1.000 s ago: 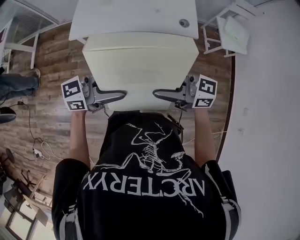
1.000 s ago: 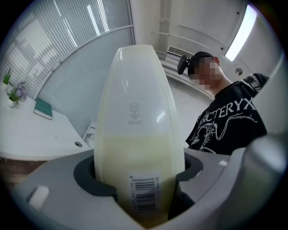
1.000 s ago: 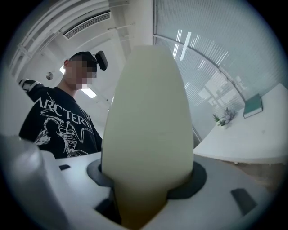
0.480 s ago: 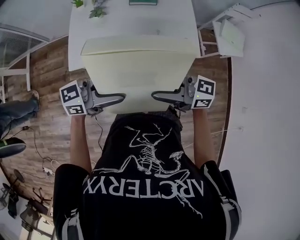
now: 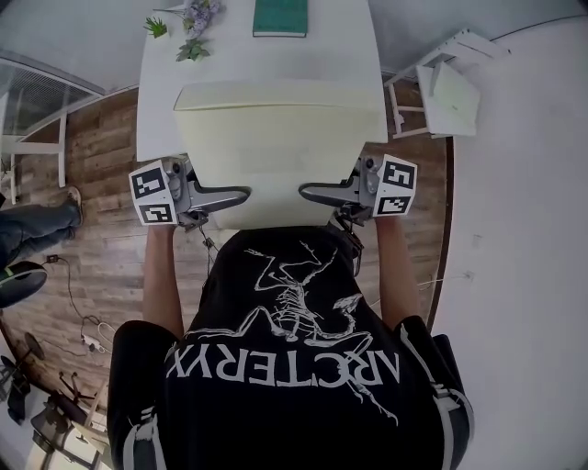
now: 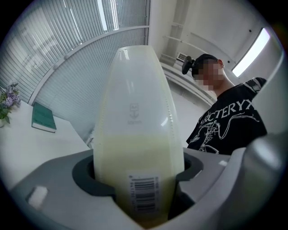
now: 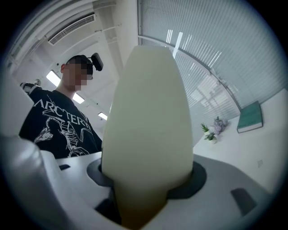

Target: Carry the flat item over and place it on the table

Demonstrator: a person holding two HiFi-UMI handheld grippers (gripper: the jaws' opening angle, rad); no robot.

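Flat item is recorded as pale cream, with a white label barred in black. Left gripper and right gripper are noted grey, patterned with black-and-white squares. Table white; book at its far edge teal; floor brown wood-grain.

glossy plastic flat item, wooden floor
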